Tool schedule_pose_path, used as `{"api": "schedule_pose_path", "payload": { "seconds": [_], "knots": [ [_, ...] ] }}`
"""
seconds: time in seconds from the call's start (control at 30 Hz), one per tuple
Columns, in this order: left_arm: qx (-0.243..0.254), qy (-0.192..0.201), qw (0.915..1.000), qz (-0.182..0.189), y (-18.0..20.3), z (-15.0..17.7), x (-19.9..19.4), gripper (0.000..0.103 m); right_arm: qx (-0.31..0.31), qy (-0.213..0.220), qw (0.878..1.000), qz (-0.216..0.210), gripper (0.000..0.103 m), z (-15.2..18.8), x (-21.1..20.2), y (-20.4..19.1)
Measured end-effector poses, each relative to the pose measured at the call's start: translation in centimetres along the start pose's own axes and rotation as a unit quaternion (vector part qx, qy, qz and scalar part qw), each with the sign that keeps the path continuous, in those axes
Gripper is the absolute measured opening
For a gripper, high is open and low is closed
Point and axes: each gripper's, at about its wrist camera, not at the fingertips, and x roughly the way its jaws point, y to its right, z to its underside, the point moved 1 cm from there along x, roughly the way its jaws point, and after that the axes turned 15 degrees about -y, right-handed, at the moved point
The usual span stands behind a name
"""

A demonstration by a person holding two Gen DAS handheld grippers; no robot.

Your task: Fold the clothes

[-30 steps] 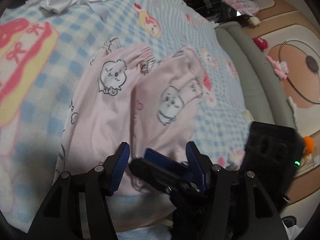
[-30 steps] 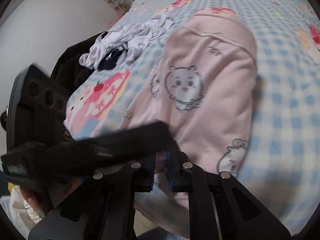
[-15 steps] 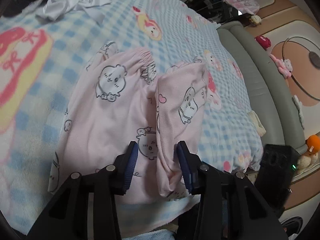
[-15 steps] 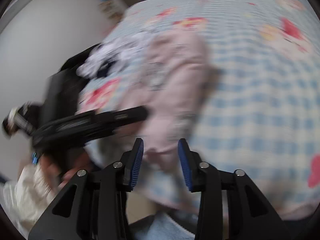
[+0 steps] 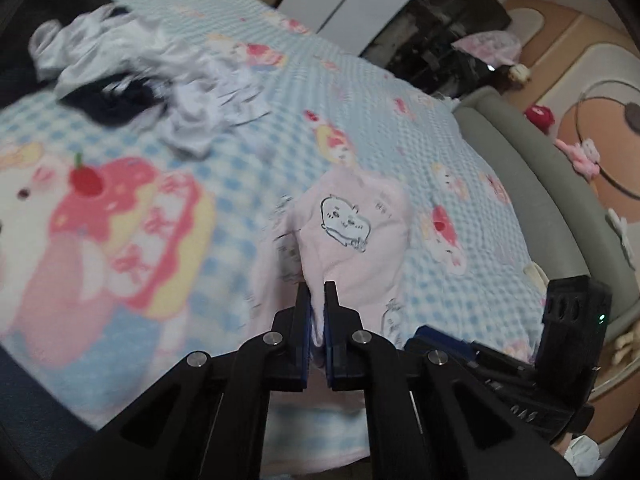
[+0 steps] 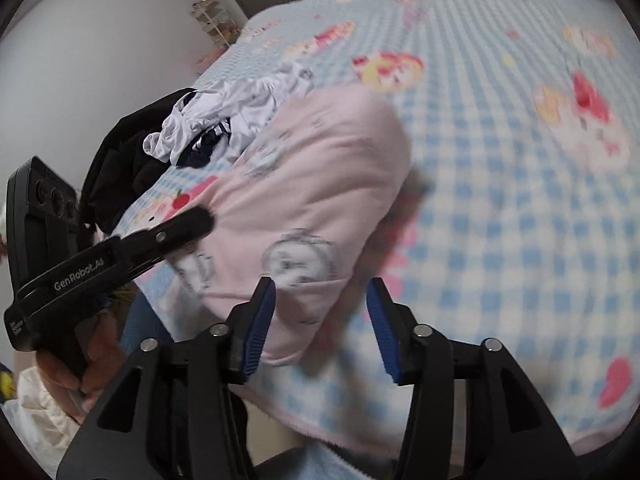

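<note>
Pale pink pyjama trousers with cartoon prints lie on the blue checked blanket near the bed's front edge. My left gripper is shut on a pinched fold of them, and the cloth rises in a peak from its fingers. In the right wrist view the same trousers bulge upward, with the left gripper reaching in from the left. My right gripper hovers over the garment's near hem. Its jaws are opening and stand wide, with the cloth below them and the pads not pressing on it.
A heap of white and dark clothes lies at the back left of the bed. The grey padded bed edge runs along the right, with toys on the floor beyond. A person's hand grips the left tool's handle.
The left jaws have closed on a fold of the pink trousers and lifted it. The right jaws have let go of the cloth, opened wide, and risen a little.
</note>
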Motion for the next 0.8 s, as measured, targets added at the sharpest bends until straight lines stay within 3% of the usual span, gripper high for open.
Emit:
{"api": "schedule_pose_path", "payload": {
  "seconds": [0.1, 0.17, 0.27, 0.33, 0.4, 0.47, 0.53, 0.63, 0.67, 0.7, 0.8],
  "knots": [
    [-0.018, -0.047, 0.9987, -0.005, -2.1, 0.7, 2.7, 0.005, -0.009, -0.009, 1.0, -0.002, 0.05, -0.3, 1.4, -1.4],
    [-0.019, -0.07, 0.997, -0.029, -3.0, 1.1, 4.3, 0.006, -0.016, -0.03, 0.999, 0.014, 0.051, 0.0, 3.4, -1.8],
    [-0.016, -0.065, 0.9971, -0.036, -2.9, 1.4, 4.0, 0.006, 0.001, -0.067, 0.997, 0.047, 0.052, 0.6, 5.9, -0.9],
    [-0.013, -0.042, 0.9982, -0.042, -2.4, 1.7, 2.7, 0.009, 0.025, -0.052, 0.998, 0.019, 0.052, 1.1, 5.0, -0.1],
    [-0.033, -0.016, 0.9991, -0.02, -2.7, 2.0, 1.5, 0.019, 0.032, -0.038, 0.999, 0.012, 0.055, 1.1, 3.8, 0.2],
    [-0.047, -0.02, 0.9987, 0.002, -3.1, 2.2, 1.7, 0.05, 0.029, -0.022, 0.999, 0.008, 0.057, 1.0, 2.9, 0.2],
    [-0.057, -0.038, 0.9975, 0.016, -3.6, 2.4, 2.7, 0.05, 0.031, -0.02, 0.999, -0.006, 0.061, 0.9, 3.0, 0.3],
    [-0.053, -0.053, 0.9971, -0.016, -3.5, 2.5, 4.2, 0.043, 0.038, -0.052, 0.998, -0.013, 0.065, 1.0, 5.5, 0.8],
    [-0.052, -0.058, 0.9966, -0.026, -3.4, 2.6, 4.8, 0.035, 0.038, -0.053, 0.998, -0.012, 0.065, 1.1, 5.8, 0.8],
    [-0.052, -0.061, 0.9963, -0.032, -3.4, 2.6, 5.0, 0.034, 0.039, -0.05, 0.998, -0.009, 0.065, 1.2, 5.9, 0.7],
    [-0.063, -0.065, 0.9959, -0.002, -3.7, 2.5, 4.4, 0.034, 0.034, -0.047, 0.998, -0.006, 0.065, 1.2, 5.6, 0.5]
  ]
}}
